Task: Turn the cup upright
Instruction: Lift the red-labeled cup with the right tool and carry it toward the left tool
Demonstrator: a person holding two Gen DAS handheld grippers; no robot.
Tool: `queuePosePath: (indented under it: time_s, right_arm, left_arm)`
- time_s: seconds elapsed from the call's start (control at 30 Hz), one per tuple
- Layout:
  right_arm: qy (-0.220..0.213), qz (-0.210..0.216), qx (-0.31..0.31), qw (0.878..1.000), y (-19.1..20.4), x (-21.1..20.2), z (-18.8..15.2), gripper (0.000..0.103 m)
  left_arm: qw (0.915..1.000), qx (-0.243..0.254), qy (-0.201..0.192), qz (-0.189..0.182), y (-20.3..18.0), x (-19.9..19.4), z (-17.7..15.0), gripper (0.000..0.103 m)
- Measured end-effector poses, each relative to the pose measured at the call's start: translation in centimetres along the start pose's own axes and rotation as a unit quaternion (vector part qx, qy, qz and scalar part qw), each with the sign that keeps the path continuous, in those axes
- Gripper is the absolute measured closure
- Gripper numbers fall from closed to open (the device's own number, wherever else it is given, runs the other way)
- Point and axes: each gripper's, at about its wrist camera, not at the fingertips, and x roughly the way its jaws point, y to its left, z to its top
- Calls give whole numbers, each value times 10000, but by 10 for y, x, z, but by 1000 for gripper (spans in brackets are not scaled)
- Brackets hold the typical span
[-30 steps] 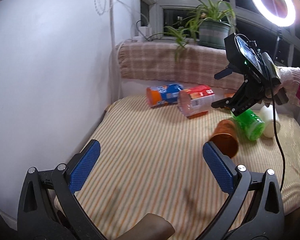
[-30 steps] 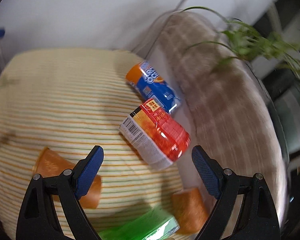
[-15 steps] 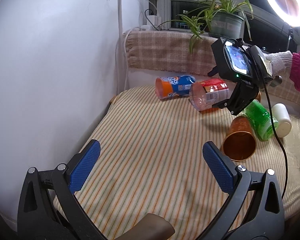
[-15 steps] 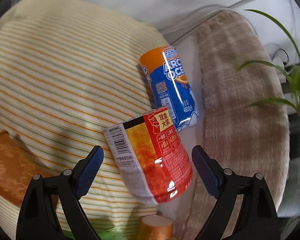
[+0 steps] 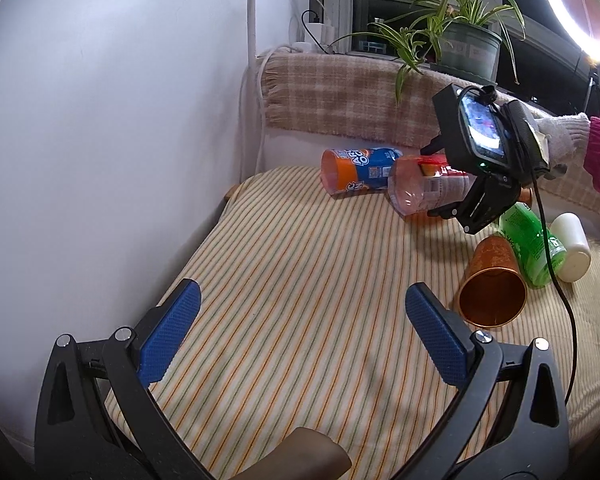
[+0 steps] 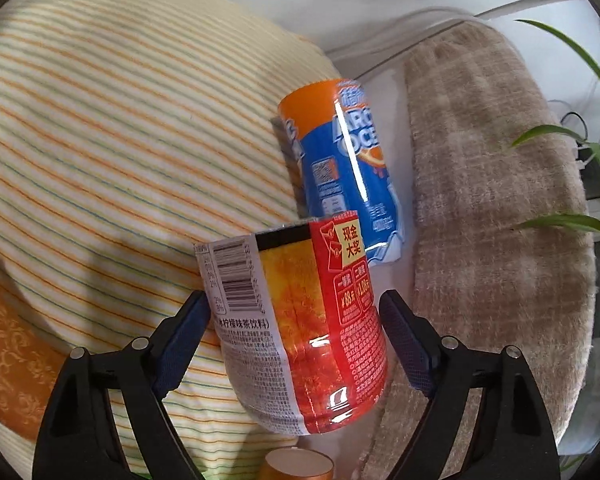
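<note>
The right gripper (image 6: 294, 344) has closed in, fingers apart astride the red cup (image 6: 300, 320); left gripper (image 5: 300, 320) fingers apart.

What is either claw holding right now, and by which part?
Nothing yet. The right claw is open around the middle of the red cup lying on its side; its jaws are not closed on it. The left claw is open and empty.

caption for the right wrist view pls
Open right claw straddles the red cup lying on its side beside the blue cup.
</note>
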Motion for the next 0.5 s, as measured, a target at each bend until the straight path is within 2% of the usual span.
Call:
queuePosePath:
  time_s: [0.33,0.5]
  right_arm:
    - [-429,-112,564,9974,-8,-50,-2,19]
    - [-756,-154,927,9927,-8,-89,-4,20]
  left_arm:
    - [9998,11,-182,16,0,-18,0,0]
    - [9995,23,-323,-7,-2,-36,-2,0]
